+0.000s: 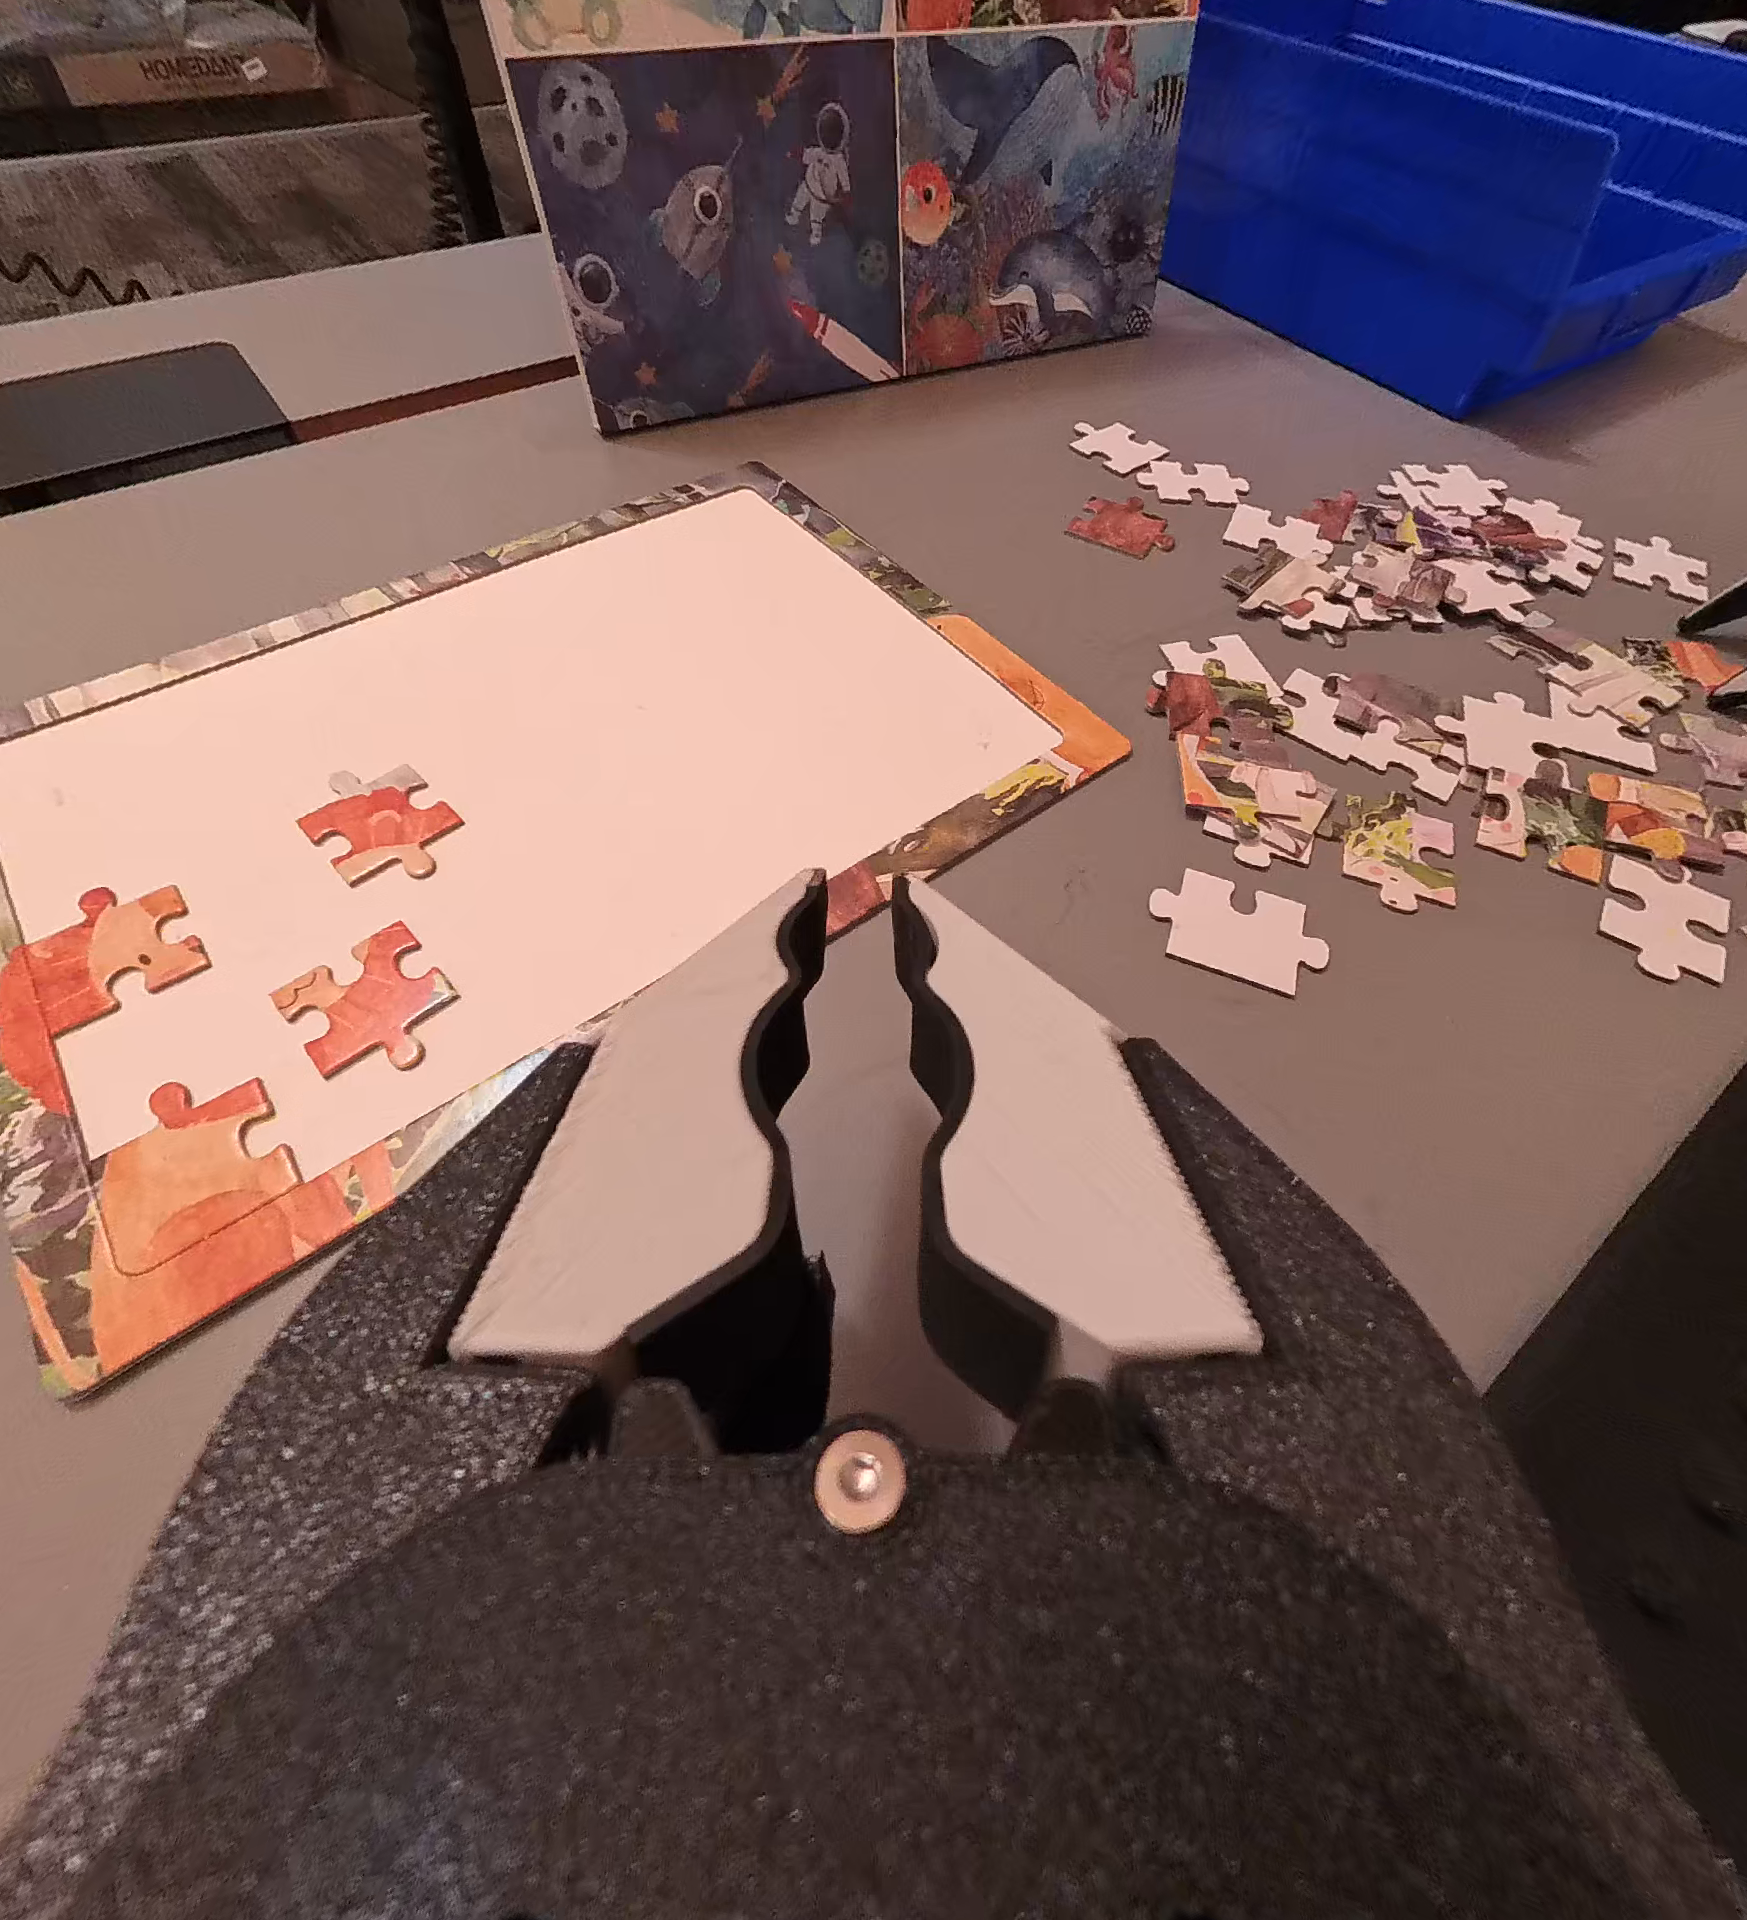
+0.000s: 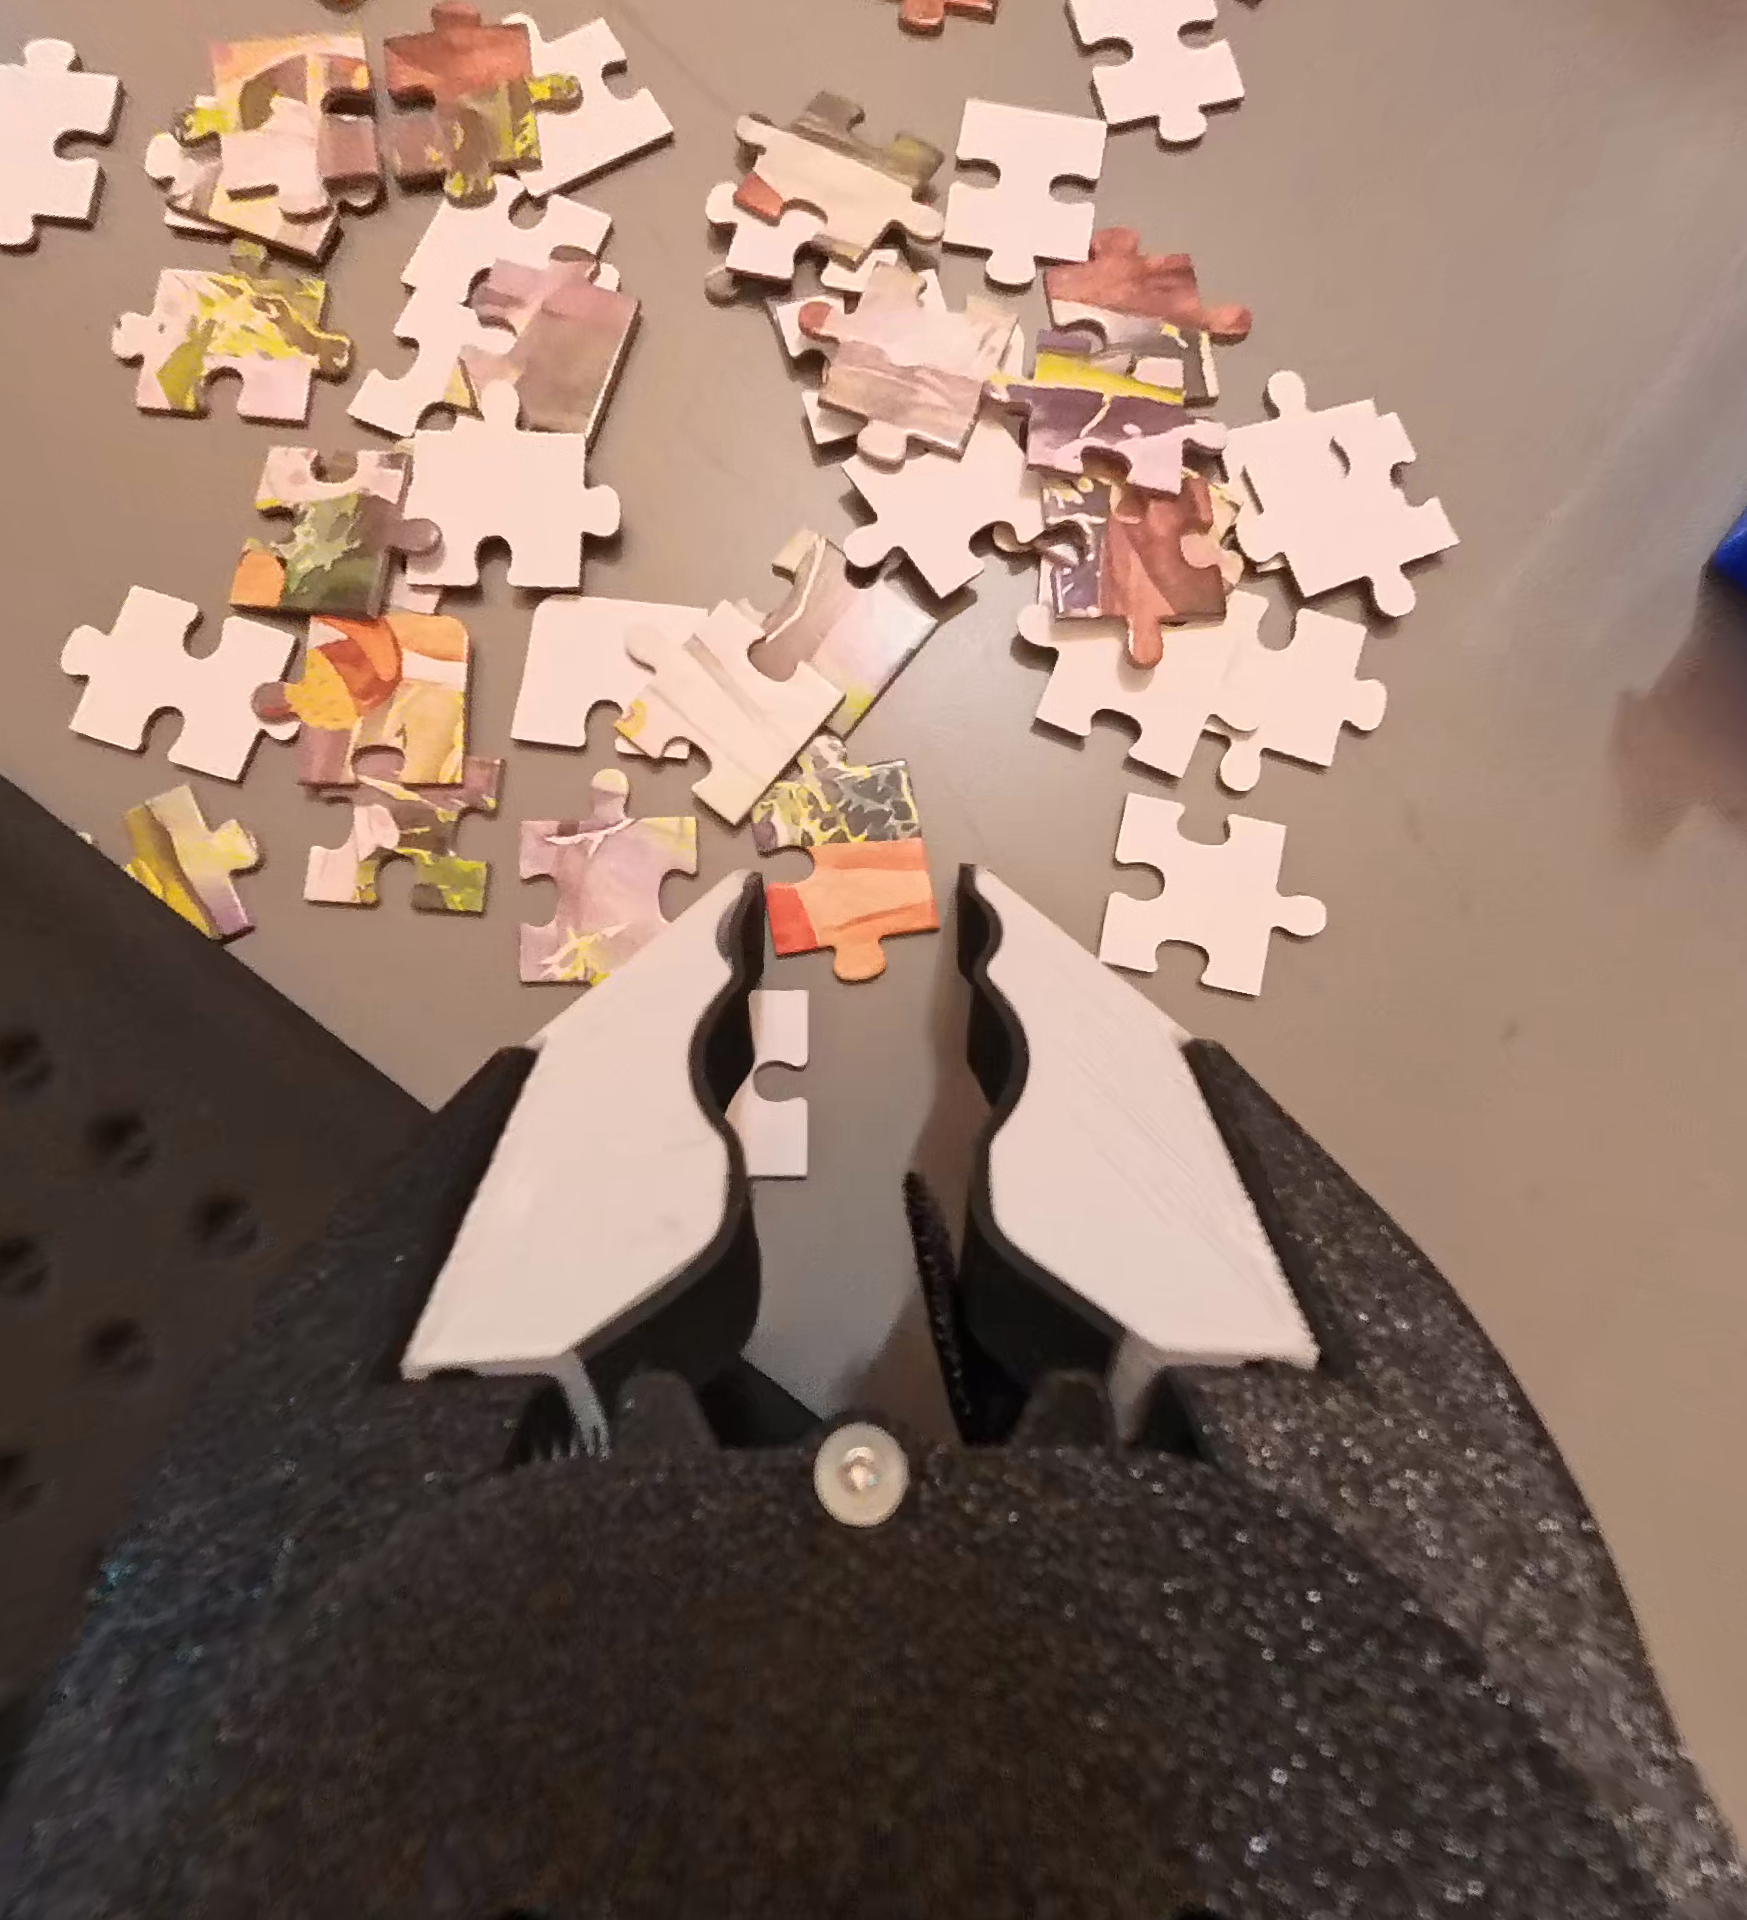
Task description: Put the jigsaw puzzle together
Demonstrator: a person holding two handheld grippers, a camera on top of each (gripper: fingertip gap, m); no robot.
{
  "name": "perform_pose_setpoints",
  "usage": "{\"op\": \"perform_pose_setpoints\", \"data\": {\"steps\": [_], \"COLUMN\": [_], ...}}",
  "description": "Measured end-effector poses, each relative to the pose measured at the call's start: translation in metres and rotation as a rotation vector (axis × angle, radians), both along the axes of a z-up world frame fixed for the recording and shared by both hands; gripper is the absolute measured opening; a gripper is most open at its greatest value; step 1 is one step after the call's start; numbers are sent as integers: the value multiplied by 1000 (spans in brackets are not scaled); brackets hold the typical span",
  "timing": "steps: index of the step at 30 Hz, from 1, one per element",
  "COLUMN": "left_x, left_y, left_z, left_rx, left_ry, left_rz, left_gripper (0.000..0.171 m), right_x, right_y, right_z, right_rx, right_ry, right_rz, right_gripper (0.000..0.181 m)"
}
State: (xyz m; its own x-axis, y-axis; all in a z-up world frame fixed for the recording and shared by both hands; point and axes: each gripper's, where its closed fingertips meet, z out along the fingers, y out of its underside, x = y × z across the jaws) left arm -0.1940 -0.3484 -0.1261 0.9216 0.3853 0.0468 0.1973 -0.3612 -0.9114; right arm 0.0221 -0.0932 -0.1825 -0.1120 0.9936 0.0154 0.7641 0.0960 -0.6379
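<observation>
My left gripper covers part of the puzzle tray's near border. The picture box and blue bin are cut off at the top edge. A white piece sits half hidden behind my right gripper's finger. Heaped pieces overlap, so I can't count them.

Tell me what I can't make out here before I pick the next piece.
- White piece in the right wrist view: the right claw finger covers part of it.
- Face-down pieces: their pictures are hidden.
- Puzzle tray, left wrist view: the left claw covers its near edge.
- Blue bin: contents cut off by the frame edge.
</observation>
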Motion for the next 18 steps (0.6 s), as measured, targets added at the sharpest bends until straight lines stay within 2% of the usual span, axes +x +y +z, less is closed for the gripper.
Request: {"op": "perform_pose_setpoints", "data": {"steps": [4,9,13,14,15,18], "left_x": [0,1,1,1,1,1], "left_y": [-1,-1,-1,-1,-1,0], "left_z": [0,2,1,1,1,-1], "left_rx": [6,8,6,4,1,-12], "left_ry": [-7,8,6,7,8,15], "left_rz": [-2,0,2,1,1,0], "left_gripper": [12,12,12,12,12,12], "right_x": [1,8,5,1,-5,-35], "right_y": [-1,15,21,19,13,-33], "right_z": [0,3,26,34,44,59], "right_rx": [-18,19,58,70,79,20], "right_ry": [-8,-4,72,102,147,225], "right_rz": [0,-54,-87,-85,-65,35], "right_gripper": [32,31,30,24,0,0]}}
